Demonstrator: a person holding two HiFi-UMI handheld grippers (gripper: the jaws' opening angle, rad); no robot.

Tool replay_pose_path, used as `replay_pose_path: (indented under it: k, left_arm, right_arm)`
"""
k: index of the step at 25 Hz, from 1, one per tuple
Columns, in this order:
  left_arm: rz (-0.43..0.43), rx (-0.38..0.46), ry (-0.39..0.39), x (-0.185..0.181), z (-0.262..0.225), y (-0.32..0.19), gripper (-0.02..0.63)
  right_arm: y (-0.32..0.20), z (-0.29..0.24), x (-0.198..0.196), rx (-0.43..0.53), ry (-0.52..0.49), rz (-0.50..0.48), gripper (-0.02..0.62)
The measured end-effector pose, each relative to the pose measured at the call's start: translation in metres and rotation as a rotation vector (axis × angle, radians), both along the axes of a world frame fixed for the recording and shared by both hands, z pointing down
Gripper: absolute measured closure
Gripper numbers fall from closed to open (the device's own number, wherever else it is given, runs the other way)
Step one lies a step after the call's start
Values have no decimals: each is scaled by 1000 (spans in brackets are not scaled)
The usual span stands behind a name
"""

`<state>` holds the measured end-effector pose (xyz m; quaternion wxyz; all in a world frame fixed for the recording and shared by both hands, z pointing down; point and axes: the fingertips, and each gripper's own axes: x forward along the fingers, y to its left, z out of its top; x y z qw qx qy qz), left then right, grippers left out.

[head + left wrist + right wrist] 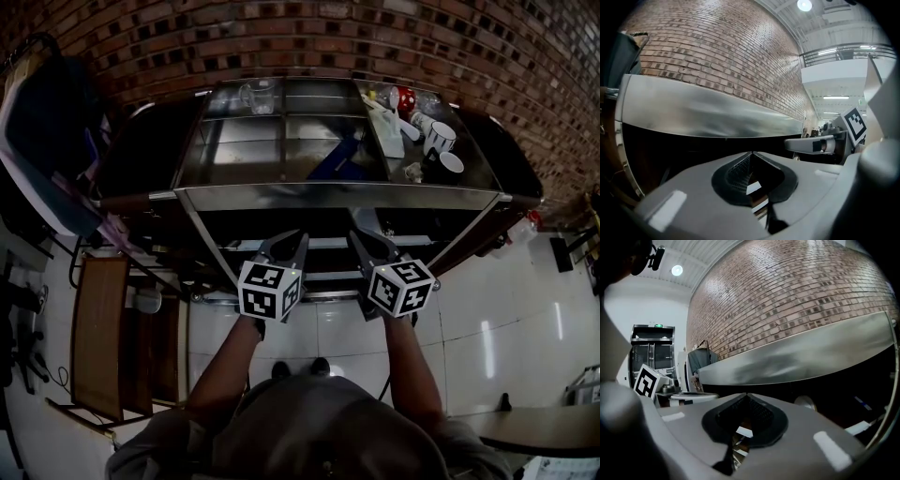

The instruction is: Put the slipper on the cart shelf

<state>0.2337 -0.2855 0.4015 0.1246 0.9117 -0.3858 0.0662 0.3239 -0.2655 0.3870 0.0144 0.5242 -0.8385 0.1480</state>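
One metal cart point(337, 195). Two grippers: one left gripper point(284, 246) and one right gripper point(372, 246). On the cart's top shelf there is one blue slipper point(336, 161), one clear cup point(258, 97), one white mug point(439, 137), one small white dish point(452, 162) and one red spotted thing point(405, 97).

Lower cart shelf point(319, 243) shadowed; contents unreadable.

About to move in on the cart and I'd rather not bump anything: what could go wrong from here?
Both the left claw and right claw are shut and empty, close to the cart's steel rim; pushing ahead could knock it. The cups crowding the top shelf's right end could tip if anything is set there.
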Motion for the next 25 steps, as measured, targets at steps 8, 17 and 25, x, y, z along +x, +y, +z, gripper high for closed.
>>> replay_pose_path:
  k: [8,17,25]
  left_arm:
    - [-2,1,5,-5,-2,0,598]
    - [-9,-7,10,-8,0,-1,598]
    - [-13,-12,15,-5,0,-3,598]
  right_arm:
    - [-3,-4,-11,10,-2,-21,595]
    - [-1,-4,-17,5,-6,-46,595]
    - [-1,-4,-15,10,-12,-56,595]
